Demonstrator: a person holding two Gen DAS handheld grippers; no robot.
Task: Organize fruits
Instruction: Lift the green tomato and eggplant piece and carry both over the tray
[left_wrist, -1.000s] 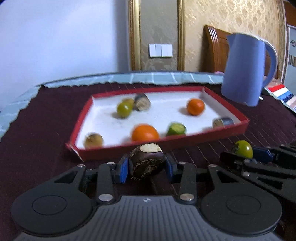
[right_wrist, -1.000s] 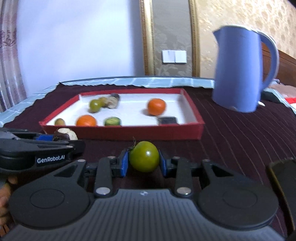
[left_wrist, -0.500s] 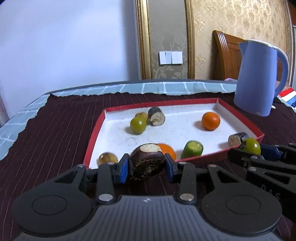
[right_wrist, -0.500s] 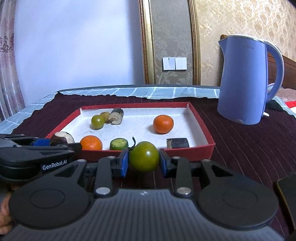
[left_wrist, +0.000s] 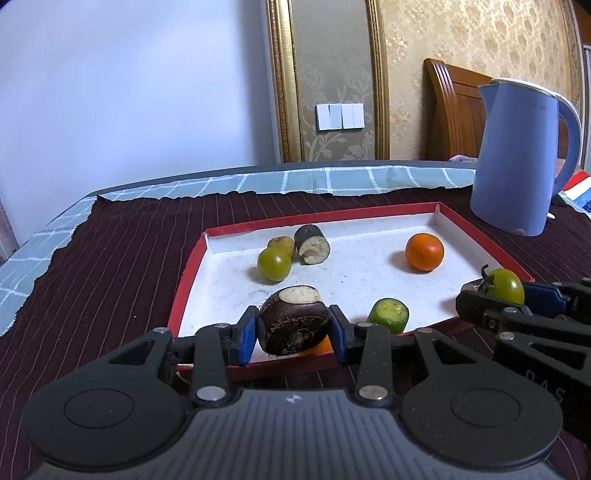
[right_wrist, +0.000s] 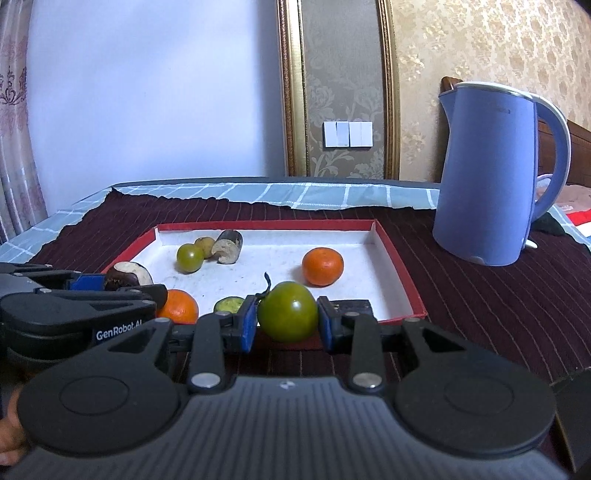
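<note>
My left gripper (left_wrist: 293, 330) is shut on a dark brown water chestnut (left_wrist: 293, 325) and holds it over the near rim of the red tray (left_wrist: 186, 273). My right gripper (right_wrist: 287, 321) is shut on a green tomato (right_wrist: 288, 312) at the tray's near edge; that tomato also shows in the left wrist view (left_wrist: 504, 286). In the tray lie an orange (left_wrist: 424, 252), a small green fruit (left_wrist: 274, 264), a yellowish fruit (left_wrist: 280, 243), a dark cut piece (left_wrist: 313, 244) and a green cut piece (left_wrist: 388, 314). A second orange (right_wrist: 177, 306) lies near the tray's front.
A tall blue kettle (left_wrist: 519, 158) stands to the right of the tray on the dark striped cloth (left_wrist: 110, 258). A wooden chair back (left_wrist: 452, 110) is behind it. The table's far edge (left_wrist: 258, 181) lies close to the wall.
Both grippers have moved forward and up toward the tray with their fruits still held. The tray now looks nearer, and the chestnut is over its near rim.
</note>
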